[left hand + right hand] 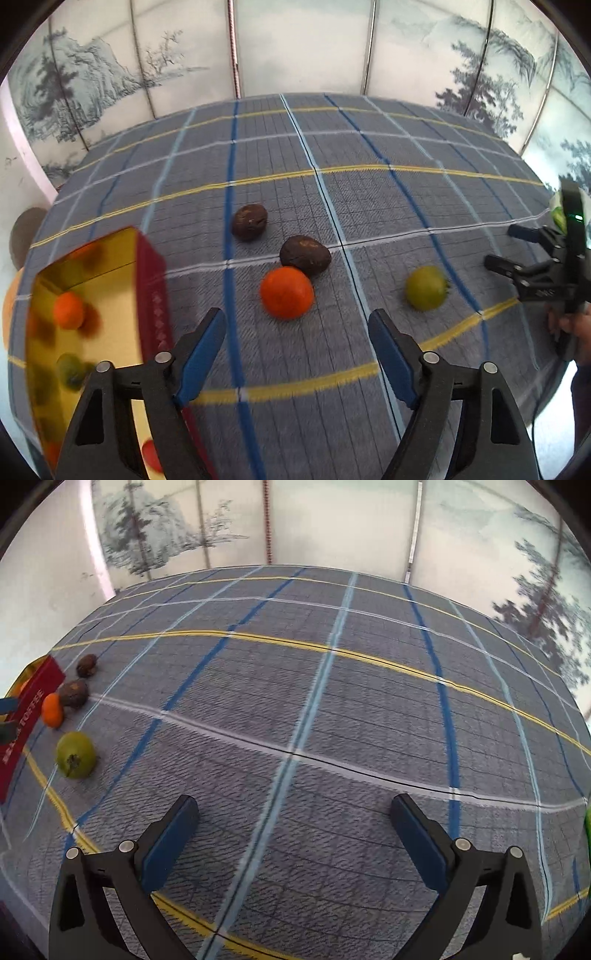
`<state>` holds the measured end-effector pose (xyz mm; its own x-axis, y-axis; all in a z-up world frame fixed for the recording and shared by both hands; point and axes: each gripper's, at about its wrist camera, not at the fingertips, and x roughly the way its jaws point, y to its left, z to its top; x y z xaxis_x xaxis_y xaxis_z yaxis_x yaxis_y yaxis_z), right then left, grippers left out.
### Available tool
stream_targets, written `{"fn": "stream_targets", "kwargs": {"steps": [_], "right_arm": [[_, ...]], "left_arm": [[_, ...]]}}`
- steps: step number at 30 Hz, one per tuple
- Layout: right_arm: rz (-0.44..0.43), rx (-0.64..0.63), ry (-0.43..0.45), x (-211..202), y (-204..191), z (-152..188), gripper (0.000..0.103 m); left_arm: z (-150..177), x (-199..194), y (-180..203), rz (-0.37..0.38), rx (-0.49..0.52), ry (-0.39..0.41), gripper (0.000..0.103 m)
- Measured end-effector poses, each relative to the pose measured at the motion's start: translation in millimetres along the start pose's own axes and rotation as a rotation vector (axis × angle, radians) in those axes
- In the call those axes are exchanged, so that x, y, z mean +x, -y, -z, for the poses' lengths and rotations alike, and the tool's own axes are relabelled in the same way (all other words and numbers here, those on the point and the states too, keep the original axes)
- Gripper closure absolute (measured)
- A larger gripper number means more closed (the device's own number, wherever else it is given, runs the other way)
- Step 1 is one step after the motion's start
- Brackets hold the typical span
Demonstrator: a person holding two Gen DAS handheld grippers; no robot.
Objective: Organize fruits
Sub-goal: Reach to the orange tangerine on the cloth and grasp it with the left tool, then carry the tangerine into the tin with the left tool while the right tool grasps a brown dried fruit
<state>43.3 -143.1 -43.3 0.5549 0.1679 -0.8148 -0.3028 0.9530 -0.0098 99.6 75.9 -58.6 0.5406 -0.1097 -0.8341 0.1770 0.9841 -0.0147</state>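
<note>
Currently the sorting is standing partway done, as I judge it: some fruit is already lying inside the box (92,295), and four pieces are waiting on the table (295,155) beside it.

Findings, placed relative to the box:
- The box, red outside and gold inside, is sitting at the left of the left wrist view, holding a small orange fruit and a greenish one; blur is hiding the rest of its contents.
- The orange (286,292) is lying just to the right of the box, nearest of the loose fruit.
- One brown fruit (305,254) is touching the orange on its far side; a second brown fruit (250,222) is lying a little beyond, apart from both.
- The green fruit (426,287) is lying furthest right of the box, well apart from the others.

Tongs:
- The left tongs (297,343) are gaping wide and carrying nothing, hanging above the cloth with the orange just ahead between the finger lines.
- The right tongs (295,834) are likewise spread and empty, facing bare cloth, with the fruit group far to their left.

Assessment: the step in hand appears to be an approach to the orange by the left tongs. The next move is calling for a forward and downward reach so the pads straddle the orange without knocking the brown fruit resting against it.
</note>
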Motion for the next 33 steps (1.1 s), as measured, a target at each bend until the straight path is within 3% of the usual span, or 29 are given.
{"fn": "stream_targets", "kwargs": {"steps": [6, 7, 9, 10, 15, 24, 26, 28, 31, 33], "right_arm": [[-0.017, -0.014, 0.001, -0.5, -1.7, 0.1, 0.0], [-0.023, -0.014, 0.002, -0.7, -1.5, 0.2, 0.0], [-0.035, -0.016, 0.004, -0.9, -1.3, -0.2, 0.0], [-0.038, -0.017, 0.004, -1.0, -1.4, -0.3, 0.0], [-0.034, -0.026, 0.001, 0.1, -2.4, -1.4, 0.0], [-0.037, -0.039, 0.0, 1.2, -3.8, -3.2, 0.0], [-0.081, -0.026, 0.034, -5.1, -1.3, -4.0, 0.003], [-0.138, -0.017, 0.074, -19.6, -8.2, -11.3, 0.023], [-0.297, -0.101, 0.142, -47.8, -50.7, -35.1, 0.025], [-0.366, -0.19, 0.131, -47.7, -91.9, -53.7, 0.025]], "left_arm": [[-10.9, 28.4, -6.1, -0.006, -0.01, -0.037, 0.028], [-11.2, 32.3, -7.0, -0.001, -0.013, -0.048, 0.034], [-10.8, 42.9, -8.9, 0.013, -0.029, -0.084, 0.06], [-8.9, 44.1, -11.5, 0.018, -0.045, -0.086, 0.067], [1.6, 36.2, -8.9, 0.007, -0.098, -0.081, 0.069], [37.4, -33.5, -0.1, 0.081, -0.198, 0.022, 0.069], [44.7, -47.7, -1.7, 0.086, -0.211, 0.034, 0.069], [51.2, -59.8, -3.4, 0.083, -0.217, 0.042, 0.068], [60.0, -76.3, -8.9, 0.073, -0.232, 0.062, 0.068], [64.0, -84.0, -13.6, 0.066, -0.247, 0.073, 0.068]]}}
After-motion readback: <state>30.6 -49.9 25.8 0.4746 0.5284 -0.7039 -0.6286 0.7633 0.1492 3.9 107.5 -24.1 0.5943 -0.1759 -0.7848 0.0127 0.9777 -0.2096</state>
